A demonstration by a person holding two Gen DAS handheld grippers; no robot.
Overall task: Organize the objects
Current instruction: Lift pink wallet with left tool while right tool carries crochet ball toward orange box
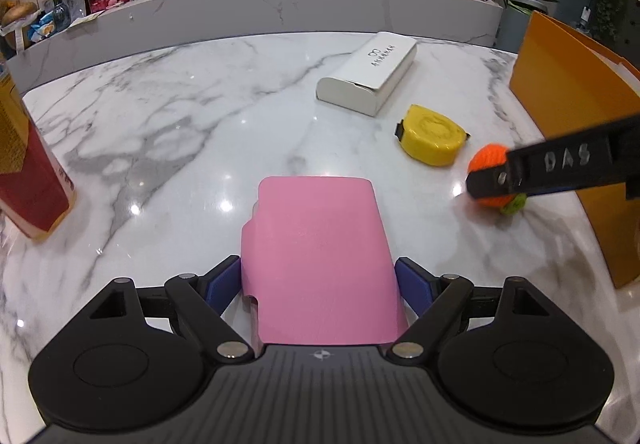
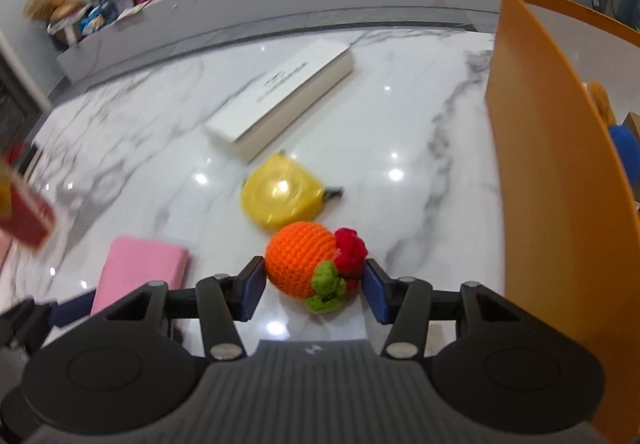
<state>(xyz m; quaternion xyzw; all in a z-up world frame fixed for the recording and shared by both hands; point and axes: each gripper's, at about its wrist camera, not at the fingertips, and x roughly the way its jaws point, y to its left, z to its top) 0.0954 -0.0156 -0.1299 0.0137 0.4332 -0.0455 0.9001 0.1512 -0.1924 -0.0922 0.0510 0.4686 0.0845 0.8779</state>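
My left gripper [image 1: 319, 282] is shut on a pink box [image 1: 316, 260] and holds it just above the marble table [image 1: 168, 132]. The pink box also shows in the right wrist view [image 2: 140, 272]. My right gripper [image 2: 314, 282] is shut on an orange crocheted fruit [image 2: 300, 262] with a green leaf and a red part, close to the table. In the left wrist view the fruit [image 1: 486, 158] sits at the right, partly hidden by the right gripper's black finger [image 1: 540, 168]. A yellow tape measure [image 1: 432, 140] [image 2: 280, 196] and a white box [image 1: 368, 78] [image 2: 280, 100] lie on the table.
An orange open box [image 1: 576, 132] [image 2: 552, 180] stands at the table's right edge, with items inside partly visible. A red and gold carton [image 1: 28, 172] [image 2: 24, 212] stands at the left. A marble counter with clutter runs behind the table.
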